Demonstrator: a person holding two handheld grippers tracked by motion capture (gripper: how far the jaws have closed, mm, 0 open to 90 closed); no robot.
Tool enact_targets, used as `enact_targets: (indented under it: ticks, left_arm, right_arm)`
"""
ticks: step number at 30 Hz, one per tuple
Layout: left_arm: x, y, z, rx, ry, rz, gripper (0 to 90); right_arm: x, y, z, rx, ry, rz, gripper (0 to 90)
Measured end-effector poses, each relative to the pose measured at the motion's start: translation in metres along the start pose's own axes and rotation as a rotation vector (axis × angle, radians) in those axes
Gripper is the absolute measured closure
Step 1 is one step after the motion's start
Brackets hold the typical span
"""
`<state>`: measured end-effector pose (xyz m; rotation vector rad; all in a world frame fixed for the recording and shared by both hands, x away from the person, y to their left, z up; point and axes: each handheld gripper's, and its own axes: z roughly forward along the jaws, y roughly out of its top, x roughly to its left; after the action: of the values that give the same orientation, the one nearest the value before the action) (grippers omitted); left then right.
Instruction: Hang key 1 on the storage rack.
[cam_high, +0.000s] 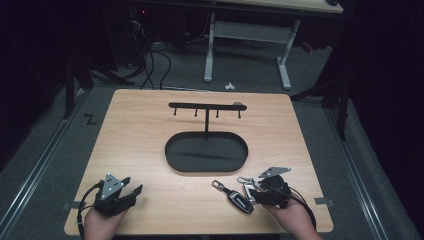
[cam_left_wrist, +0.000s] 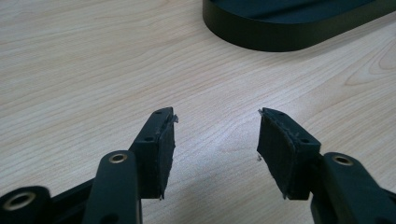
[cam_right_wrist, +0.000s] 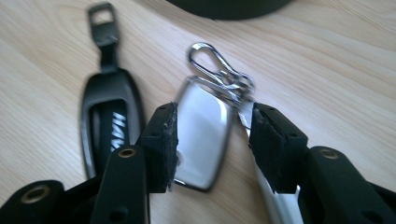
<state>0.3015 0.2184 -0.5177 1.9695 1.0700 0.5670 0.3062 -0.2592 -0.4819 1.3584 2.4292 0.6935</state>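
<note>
Keys sit at the near right of the bench (cam_high: 150, 130): a shiny silver fob (cam_right_wrist: 201, 135) with a metal clip ring (cam_right_wrist: 210, 60) at its far end, and just beside it a black key fob (cam_right_wrist: 109, 116) with a strap loop. White lettering on the black fob begins "HA"; the rest is hidden behind a finger, and the letters are blurred.

In the right gripper view the silver fob lies between the fingers of the right gripper (cam_right_wrist: 212, 140), partly apart. The left pad (cam_right_wrist: 161, 144) touches the fob's edge, while the right pad (cam_right_wrist: 271, 144) stands clear of it with a pale strip beside it, so there is no clamp. From above, the right gripper (cam_high: 257, 192) points left and away over the keys, the hand coming in from the near edge.

The left gripper (cam_left_wrist: 215, 144) rests low at the near left, fingers wide apart on nothing, bare wood between them. Beyond lies the black oval tray (cam_high: 172, 150) of a hook stand (cam_high: 206, 106).
</note>
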Motion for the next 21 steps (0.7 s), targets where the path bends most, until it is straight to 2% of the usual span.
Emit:
enact_targets:
  ticks: [5, 9, 13, 17, 18, 21]
  left_arm:
    - [0.002, -0.001, 0.001, 0.003, -0.003, -0.005, 46.8]
    - [0.002, -0.001, 0.001, -0.005, -0.007, -0.008, 46.7]
    - [0.001, 0.0, 0.002, 0.002, -0.013, 0.0, 46.5]
    - [0.001, -0.001, 0.002, -0.001, -0.013, -0.004, 46.5]
    - [0.001, -0.001, 0.001, -0.001, -0.013, -0.005, 46.5]
    - [0.002, -0.001, 0.001, -0.002, -0.013, -0.008, 46.5]
  right_arm:
    - [-0.009, 0.008, -0.002, 0.126, -0.037, -0.009, 54.9]
    - [-0.012, 0.016, -0.003, 0.228, -0.076, -0.073, 54.7]
    - [-0.018, 0.023, 0.0, 0.315, -0.068, -0.086, 51.9]
    - [-0.021, 0.032, 0.001, 0.388, -0.027, -0.059, 49.2]
    - [-0.021, 0.035, 0.002, 0.416, -0.024, -0.043, 48.5]
    - [-0.021, 0.043, 0.002, 0.464, -0.029, -0.041, 48.3]
